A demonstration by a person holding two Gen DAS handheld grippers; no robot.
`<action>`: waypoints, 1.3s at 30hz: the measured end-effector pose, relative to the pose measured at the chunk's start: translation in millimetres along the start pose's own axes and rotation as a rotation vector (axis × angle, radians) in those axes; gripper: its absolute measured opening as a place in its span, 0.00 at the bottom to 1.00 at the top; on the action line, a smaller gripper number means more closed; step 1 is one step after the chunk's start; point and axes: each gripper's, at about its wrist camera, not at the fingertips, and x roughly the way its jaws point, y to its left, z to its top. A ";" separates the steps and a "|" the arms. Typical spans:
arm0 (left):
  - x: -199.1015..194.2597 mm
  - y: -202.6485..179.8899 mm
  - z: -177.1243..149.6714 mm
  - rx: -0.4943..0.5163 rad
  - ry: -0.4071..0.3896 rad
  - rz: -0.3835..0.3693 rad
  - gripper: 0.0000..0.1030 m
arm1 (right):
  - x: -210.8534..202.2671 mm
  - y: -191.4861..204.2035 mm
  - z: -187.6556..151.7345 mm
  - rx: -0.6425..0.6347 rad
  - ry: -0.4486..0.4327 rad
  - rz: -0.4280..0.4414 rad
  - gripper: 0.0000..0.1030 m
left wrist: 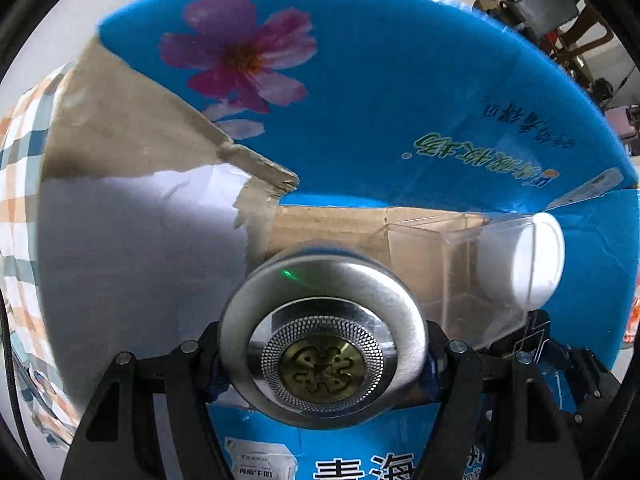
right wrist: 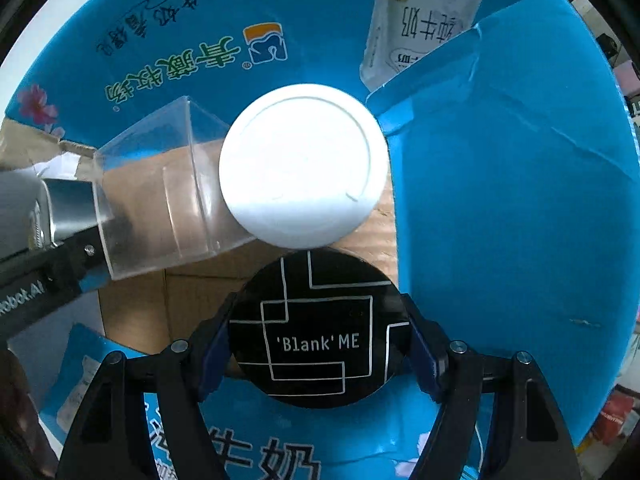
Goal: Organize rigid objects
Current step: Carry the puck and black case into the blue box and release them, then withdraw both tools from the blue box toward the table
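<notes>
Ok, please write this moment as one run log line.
left: shut on tin | right: shut on compact | both over box | inside: white lid

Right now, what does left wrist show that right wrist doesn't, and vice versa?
Left only: the left gripper shut on a silver round tin, and torn white paper.
Right only: the right gripper shut on a black round case, and a milk pouch.
Both: blue carton, clear plastic box, white round lid.
</notes>
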 end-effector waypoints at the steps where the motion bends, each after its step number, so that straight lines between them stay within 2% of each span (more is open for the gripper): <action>1: 2.2 -0.7 0.6 0.005 0.005 0.005 0.67 | 2.0 1.1 -1.4 0.000 0.006 -0.004 0.75; 8: 16.3 -6.0 9.8 0.009 0.054 -0.008 0.67 | 10.9 2.3 -2.8 -0.011 0.031 -0.020 0.76; 11: 16.9 -4.2 13.8 0.004 0.070 -0.017 0.68 | 11.4 19.1 11.5 -0.014 0.043 -0.023 0.76; 15: -1.3 -4.0 13.3 0.013 0.025 -0.044 0.79 | 5.4 21.4 12.3 -0.013 0.043 -0.010 0.88; 16: -4.7 -7.3 12.3 0.023 0.019 -0.053 0.85 | 3.3 22.5 11.6 -0.016 0.041 -0.019 0.89; 20: -21.6 -17.5 6.3 0.061 -0.019 -0.019 0.94 | -7.2 23.2 7.4 -0.029 0.022 -0.045 0.92; 21: -25.5 -18.3 3.4 0.060 -0.030 -0.012 1.00 | -9.0 23.7 4.0 -0.029 0.019 -0.046 0.92; 28: -59.9 -19.2 -16.4 0.044 -0.127 -0.006 1.00 | -43.9 21.3 -16.3 -0.052 -0.053 -0.036 0.93; 34: -89.8 -10.5 -54.6 0.049 -0.220 0.023 1.00 | -86.2 27.3 -38.5 -0.081 -0.129 -0.011 0.93; 39: -110.8 -7.1 -73.5 0.032 -0.271 0.024 1.00 | -124.3 28.2 -59.8 -0.103 -0.189 0.014 0.93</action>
